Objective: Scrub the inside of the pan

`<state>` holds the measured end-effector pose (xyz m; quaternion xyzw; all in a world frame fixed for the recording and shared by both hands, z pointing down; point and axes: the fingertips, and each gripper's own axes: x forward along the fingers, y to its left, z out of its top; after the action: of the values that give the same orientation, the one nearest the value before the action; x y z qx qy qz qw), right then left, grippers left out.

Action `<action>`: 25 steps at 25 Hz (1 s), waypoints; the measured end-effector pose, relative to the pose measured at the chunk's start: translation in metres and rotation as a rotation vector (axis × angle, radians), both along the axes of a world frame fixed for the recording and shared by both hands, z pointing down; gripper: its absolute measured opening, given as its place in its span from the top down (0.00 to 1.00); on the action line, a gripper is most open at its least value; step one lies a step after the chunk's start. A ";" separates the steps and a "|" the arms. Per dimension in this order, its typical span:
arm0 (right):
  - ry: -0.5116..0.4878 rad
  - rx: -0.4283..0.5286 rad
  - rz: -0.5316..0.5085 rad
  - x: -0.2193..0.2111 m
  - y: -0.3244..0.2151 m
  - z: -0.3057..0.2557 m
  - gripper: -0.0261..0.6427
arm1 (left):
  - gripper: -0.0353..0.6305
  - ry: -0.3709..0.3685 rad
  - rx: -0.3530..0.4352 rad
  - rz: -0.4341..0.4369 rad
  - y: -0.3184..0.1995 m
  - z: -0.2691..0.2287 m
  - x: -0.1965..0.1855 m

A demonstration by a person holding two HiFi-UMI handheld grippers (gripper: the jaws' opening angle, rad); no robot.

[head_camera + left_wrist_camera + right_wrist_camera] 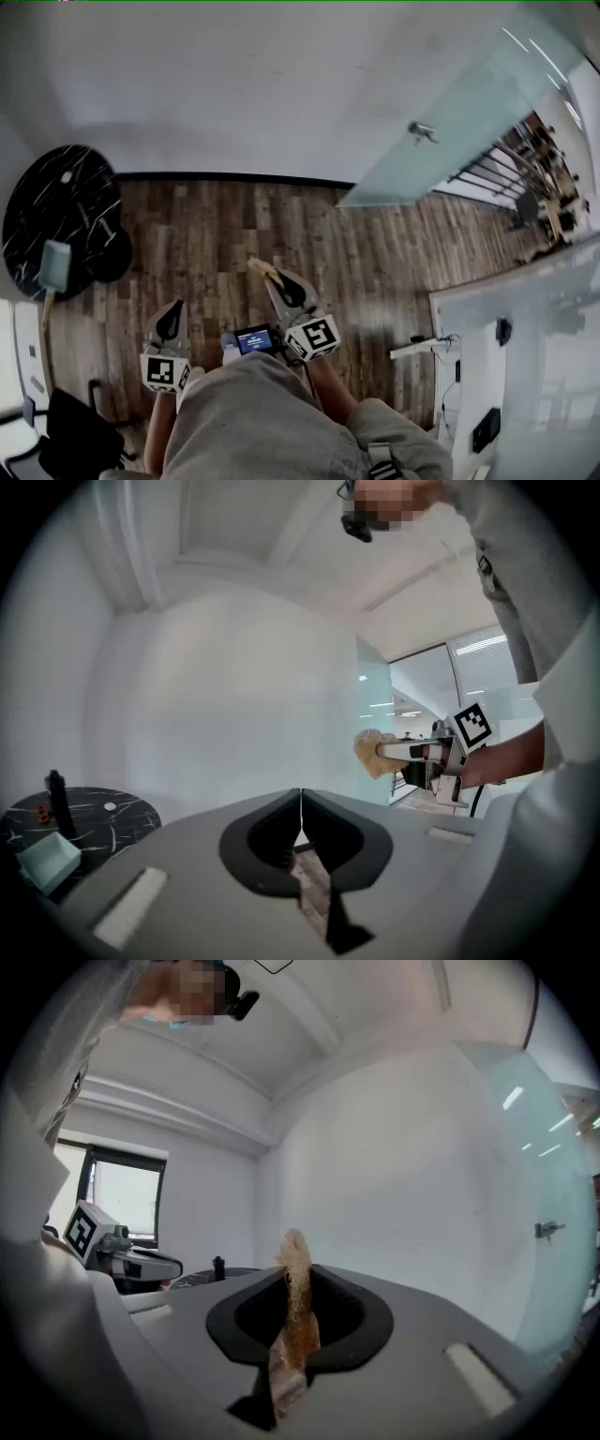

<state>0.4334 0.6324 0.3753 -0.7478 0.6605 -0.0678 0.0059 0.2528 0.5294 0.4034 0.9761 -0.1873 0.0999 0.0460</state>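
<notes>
Sponge point(298, 1326): tan-to-rust, fibrous, squashed into a thin upright slab. It is pinched between the jaws of the right gripper point(295, 1288), and its frayed tip sticks out past them. In the left gripper view it reads as a pale, fluffy lump point(373, 752) at the tips of the right gripper point(412, 752).

Left gripper point(300, 817): grey moulded shell with black pads; the jaws are pressed together with nothing between them.

Table point(66, 206): round, black with white veining. A teal box point(47, 862) sits at its near edge.

Floor point(216, 234): brown wood planks.

Pan: not made out in any view. Both hands are hidden behind the grippers.

Pose: 2 forearms reach forward from the torso over the floor. The left gripper point(171, 317) and right gripper point(281, 286) are side by side, roughly level and apart, with the right one further forward.
</notes>
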 end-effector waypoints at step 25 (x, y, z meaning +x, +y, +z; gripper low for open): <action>0.015 -0.021 -0.224 -0.171 -0.318 0.022 0.85 | 0.94 0.070 0.053 -0.191 -0.263 -0.006 -0.164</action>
<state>0.2626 0.3142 0.3977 -0.6698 0.7391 -0.0693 -0.0146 0.0889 0.2660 0.3972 0.9576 -0.2805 0.0560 0.0361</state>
